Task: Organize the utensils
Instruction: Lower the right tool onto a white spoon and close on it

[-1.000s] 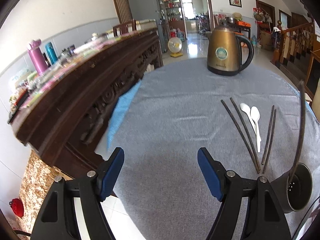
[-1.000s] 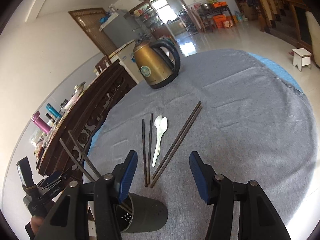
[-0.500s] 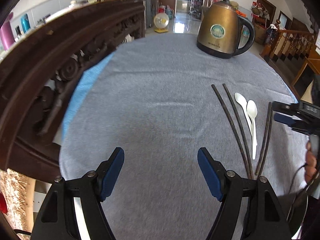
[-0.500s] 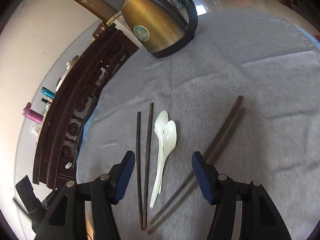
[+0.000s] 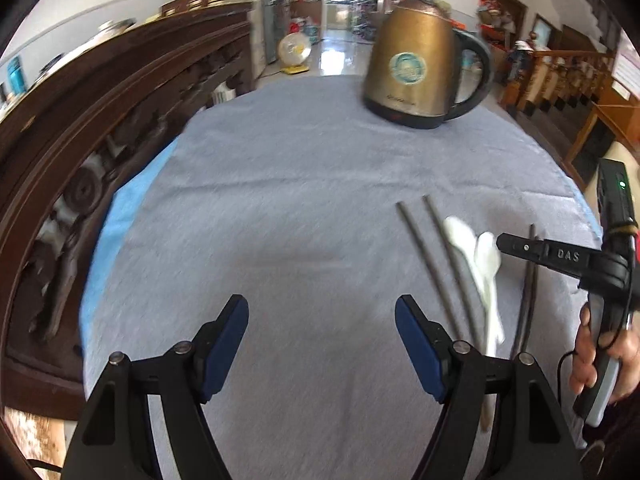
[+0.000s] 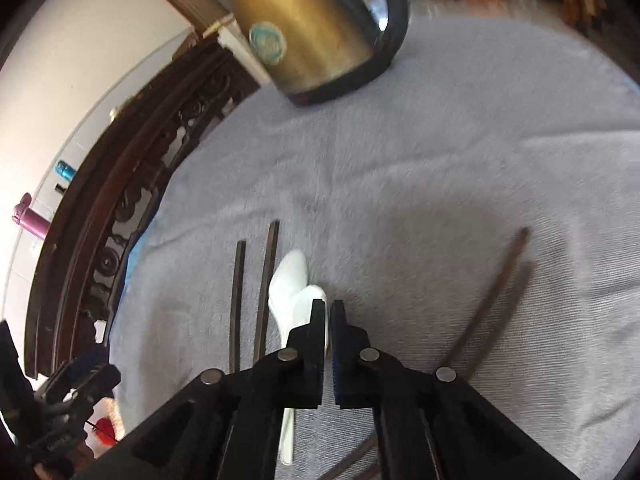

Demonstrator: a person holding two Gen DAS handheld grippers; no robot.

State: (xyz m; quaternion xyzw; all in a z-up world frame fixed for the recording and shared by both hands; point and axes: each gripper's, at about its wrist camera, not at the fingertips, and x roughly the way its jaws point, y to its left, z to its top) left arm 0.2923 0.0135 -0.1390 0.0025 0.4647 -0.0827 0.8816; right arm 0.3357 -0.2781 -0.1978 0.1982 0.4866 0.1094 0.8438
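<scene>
Two white spoons (image 6: 290,280) lie side by side on the grey cloth (image 6: 440,168), between a left pair of dark chopsticks (image 6: 238,300) and a right pair (image 6: 496,288). My right gripper (image 6: 329,308) is down on the nearer spoon (image 6: 310,298), its jaws shut over the right rim of the bowl. In the left wrist view its tip (image 5: 502,242) meets that spoon (image 5: 486,252) from the right. My left gripper (image 5: 322,320) hangs open over bare cloth, left of the chopsticks (image 5: 424,248), with nothing between its fingers.
A bronze electric kettle (image 5: 416,64) stands at the far side of the round table. A dark carved wooden sideboard (image 5: 100,128) runs close along the table's left. A person's hand (image 5: 592,356) holds the right gripper's handle at the right edge.
My right gripper came down and forward onto the spoons and went from open to shut. My left gripper moved forward over the table; the dark utensil holder has left both views.
</scene>
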